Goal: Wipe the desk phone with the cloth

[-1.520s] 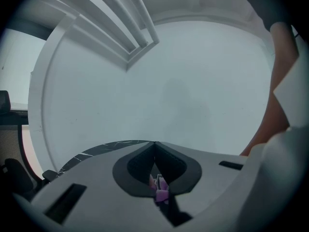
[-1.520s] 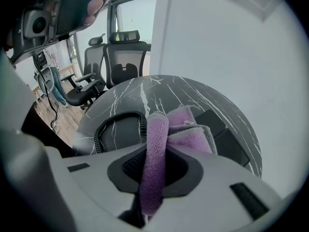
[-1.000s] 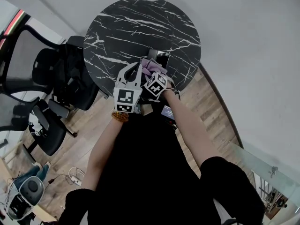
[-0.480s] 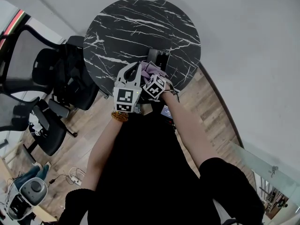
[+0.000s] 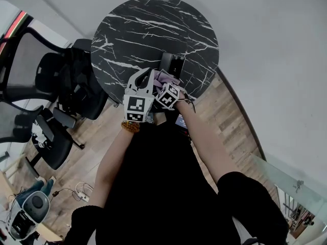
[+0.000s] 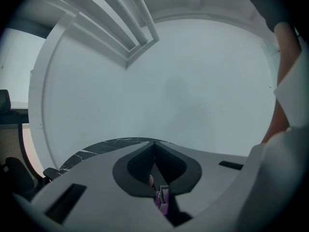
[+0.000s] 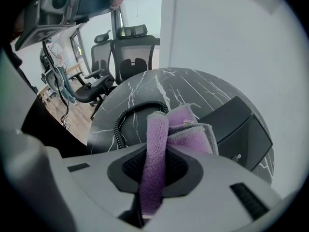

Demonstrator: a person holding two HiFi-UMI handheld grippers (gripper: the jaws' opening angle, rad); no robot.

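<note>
Fingers [image 7: 189, 172] of the right gripper [image 7: 163, 151] clenched on a fold of the purple cloth [image 7: 157, 163], the rest bunched beyond the tips toward 1 o'clock. Desk phone [image 7: 239, 127] just beside that bunch at 3 o'clock, dark and slanted. Coiled cord [image 7: 126, 121] looping at 10 o'clock on the black marble table [image 7: 159, 83]. Office chairs [image 7: 133, 57] past the table at 11 o'clock.

Fingers of the left gripper [image 6: 154, 146] pressed together, pinching a small purple sliver of cloth low in the seam, aimed up at a pale wall [image 6: 193, 81].

From the head view: both grippers side by side at the table's 6 o'clock edge, left at 9 o'clock of right, the cloth between their tips and the phone, and the phone near the table's 5 o'clock rim.
</note>
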